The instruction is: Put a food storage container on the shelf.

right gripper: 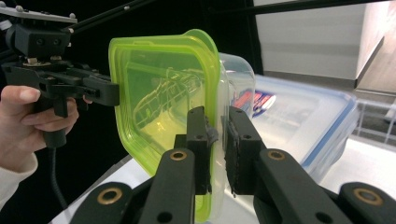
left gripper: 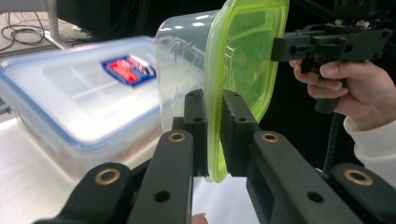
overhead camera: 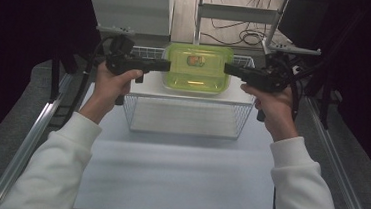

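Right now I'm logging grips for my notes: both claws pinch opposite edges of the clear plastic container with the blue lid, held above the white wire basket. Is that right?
Not quite. The lid is green, not blue: both gripper views show the left claw and right claw pinching opposite edges of the clear plastic container with the translucent green lid. The blue-rimmed one sits behind it. The high view shows the white wire basket below.

Container [overhead camera: 197, 68] between grippers (above basket [overhead camera: 187, 118])

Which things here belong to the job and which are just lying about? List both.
In the job:
green-lidded container
left gripper
right gripper

Lying about:
blue-rimmed container
wire basket
floor cables
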### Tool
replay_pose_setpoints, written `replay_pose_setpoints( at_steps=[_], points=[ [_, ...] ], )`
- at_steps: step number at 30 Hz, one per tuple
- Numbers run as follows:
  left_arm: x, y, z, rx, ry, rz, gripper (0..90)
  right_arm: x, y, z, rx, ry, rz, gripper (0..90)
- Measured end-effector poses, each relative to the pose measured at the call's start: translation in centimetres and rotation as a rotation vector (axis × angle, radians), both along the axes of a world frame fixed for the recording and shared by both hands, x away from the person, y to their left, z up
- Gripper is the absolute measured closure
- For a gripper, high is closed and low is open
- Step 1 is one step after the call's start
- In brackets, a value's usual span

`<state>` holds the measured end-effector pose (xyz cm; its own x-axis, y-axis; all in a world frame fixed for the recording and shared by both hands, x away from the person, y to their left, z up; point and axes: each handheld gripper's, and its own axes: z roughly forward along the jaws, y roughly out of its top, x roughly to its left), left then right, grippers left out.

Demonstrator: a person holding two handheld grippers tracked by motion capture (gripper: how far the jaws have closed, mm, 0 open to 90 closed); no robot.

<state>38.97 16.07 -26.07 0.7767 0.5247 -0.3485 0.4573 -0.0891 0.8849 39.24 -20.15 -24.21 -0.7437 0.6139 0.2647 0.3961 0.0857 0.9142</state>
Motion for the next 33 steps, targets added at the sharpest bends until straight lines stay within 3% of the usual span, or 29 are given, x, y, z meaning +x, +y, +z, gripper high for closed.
replay_pose_setpoints(
  at_steps=[5,15,24,33],
  points=[
    [1.7,0.0,0.6,0.0,0.007,-0.007,82.3,1.4,0.0,0.7,-0.001,0.003,-0.008,80.3],
    [4.6,0.4,0.3,-0.009,0.053,0.011,82.1,4.3,0.4,0.5,0.012,0.036,-0.024,80.2],
    [5.8,0.0,-0.5,0.004,0.082,0.037,81.7,5.9,0.5,-0.4,0.008,0.082,-0.043,80.1],
    [6.2,-0.1,-0.8,-0.02,0.085,0.047,81.1,6.5,0.4,-0.6,0.005,0.096,-0.065,79.1]
  ],
)
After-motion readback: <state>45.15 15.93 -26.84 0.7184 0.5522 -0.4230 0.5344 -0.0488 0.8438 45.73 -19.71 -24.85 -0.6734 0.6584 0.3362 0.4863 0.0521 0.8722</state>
